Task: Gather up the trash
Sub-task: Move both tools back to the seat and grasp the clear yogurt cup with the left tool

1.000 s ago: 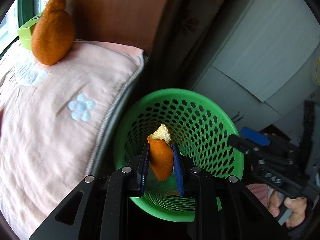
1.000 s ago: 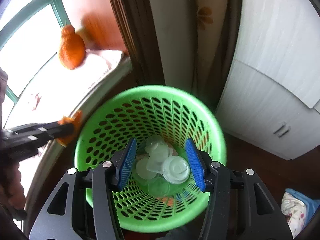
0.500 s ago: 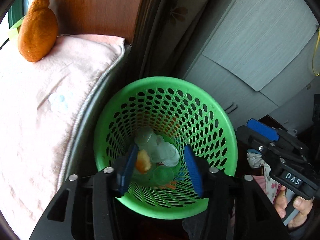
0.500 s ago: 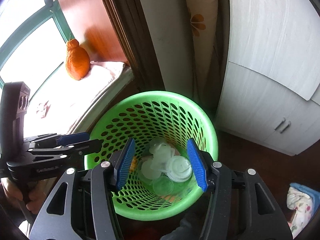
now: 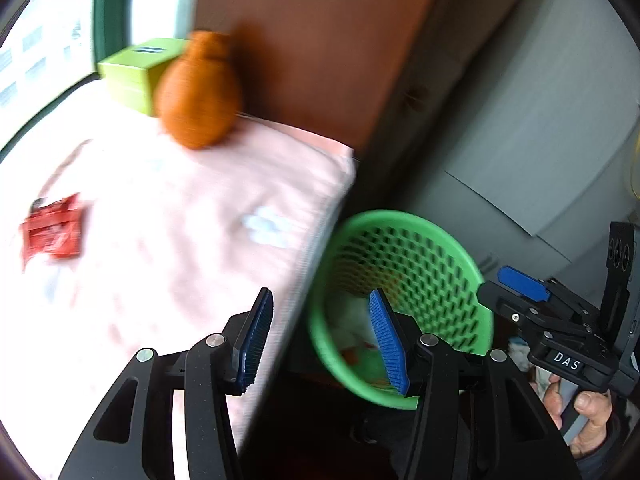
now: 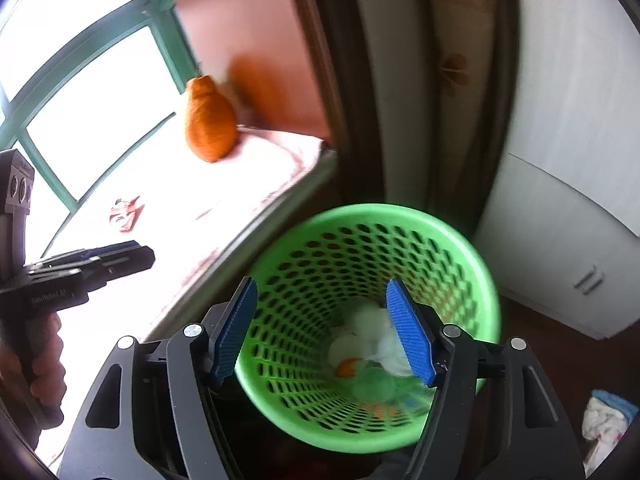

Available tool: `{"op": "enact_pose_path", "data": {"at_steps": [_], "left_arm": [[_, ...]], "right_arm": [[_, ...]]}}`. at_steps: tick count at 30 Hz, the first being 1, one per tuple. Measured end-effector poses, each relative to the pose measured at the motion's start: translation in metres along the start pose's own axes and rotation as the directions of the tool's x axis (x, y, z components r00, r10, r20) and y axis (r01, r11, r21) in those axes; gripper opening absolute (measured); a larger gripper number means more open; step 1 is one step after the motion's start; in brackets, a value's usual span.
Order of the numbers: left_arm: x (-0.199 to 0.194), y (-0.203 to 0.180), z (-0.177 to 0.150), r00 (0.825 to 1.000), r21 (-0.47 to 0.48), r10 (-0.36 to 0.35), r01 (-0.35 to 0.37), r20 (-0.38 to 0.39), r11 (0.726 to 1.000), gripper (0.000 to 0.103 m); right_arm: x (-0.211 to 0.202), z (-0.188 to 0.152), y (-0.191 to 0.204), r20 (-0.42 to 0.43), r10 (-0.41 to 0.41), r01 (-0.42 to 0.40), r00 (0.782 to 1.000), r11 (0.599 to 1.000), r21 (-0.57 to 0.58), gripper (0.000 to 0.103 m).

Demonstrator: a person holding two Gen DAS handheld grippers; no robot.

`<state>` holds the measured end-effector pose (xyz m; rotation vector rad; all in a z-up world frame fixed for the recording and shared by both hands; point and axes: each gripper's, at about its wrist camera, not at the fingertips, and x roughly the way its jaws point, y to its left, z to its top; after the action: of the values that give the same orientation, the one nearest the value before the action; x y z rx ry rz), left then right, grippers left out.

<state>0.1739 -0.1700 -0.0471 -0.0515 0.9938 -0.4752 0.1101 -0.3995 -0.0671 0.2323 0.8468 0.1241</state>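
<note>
Left gripper [image 5: 320, 336] is hanging over the pink cushion [image 5: 168, 240] edge beside the green basket [image 5: 460, 264], blue pads apart, nothing between them; right gripper [image 6: 324, 330] is sitting above the basket, its jaws just opening wide, also empty. Orange peel [image 6: 345, 368] is lying in the basket bottom among white lids [image 6: 372, 320] (blurry). Red wrapper [image 5: 52, 232] is lying on the cushion, well apart from the whole orange fruit [image 5: 198, 96]

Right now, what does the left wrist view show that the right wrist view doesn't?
Only the left wrist view shows the green box behind the orange fruit. Only the right wrist view shows the basket's contents clearly: white trash and an orange peel piece. Both show the green basket, the red wrapper on the pink cushion, and open, empty tools.
</note>
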Motion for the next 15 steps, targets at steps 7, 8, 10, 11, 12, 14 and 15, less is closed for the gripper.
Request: {"op": "enact_pose_path", "data": {"at_steps": [7,8,10,11,12,14,15], "left_arm": [[-0.032,0.066,-0.003,0.991,-0.103,0.128,-0.123,0.045,0.987,0.049],[-0.034,0.075,-0.004,0.987,-0.113,0.153,-0.146,0.051,0.983,0.052],[-0.040,0.096,-0.005,0.976,-0.144,0.211,-0.201,0.061,0.969,0.057],[-0.044,0.108,-0.006,0.971,-0.159,0.230,-0.218,0.063,0.963,0.057],[-0.045,0.119,-0.007,0.966,-0.173,0.249,-0.235,0.065,0.956,0.057],[-0.044,0.139,-0.006,0.953,-0.195,0.297,-0.280,0.065,0.940,0.057],[-0.042,0.148,-0.006,0.947,-0.203,0.316,-0.298,0.062,0.933,0.057]], "right_arm": [[0.019,0.014,0.047,-0.018,0.066,-0.067,0.998,0.996,-0.063,0.074],[0.021,0.016,0.053,-0.018,0.076,-0.077,0.997,0.995,-0.068,0.075],[0.025,0.019,0.065,-0.021,0.094,-0.095,0.995,0.992,-0.079,0.075],[0.026,0.020,0.070,-0.023,0.103,-0.104,0.994,0.991,-0.084,0.075],[0.029,0.022,0.076,-0.025,0.109,-0.111,0.994,0.990,-0.092,0.075],[0.033,0.024,0.086,-0.032,0.119,-0.122,0.992,0.987,-0.109,0.076],[0.035,0.024,0.092,-0.035,0.126,-0.129,0.991,0.985,-0.116,0.076]]}}
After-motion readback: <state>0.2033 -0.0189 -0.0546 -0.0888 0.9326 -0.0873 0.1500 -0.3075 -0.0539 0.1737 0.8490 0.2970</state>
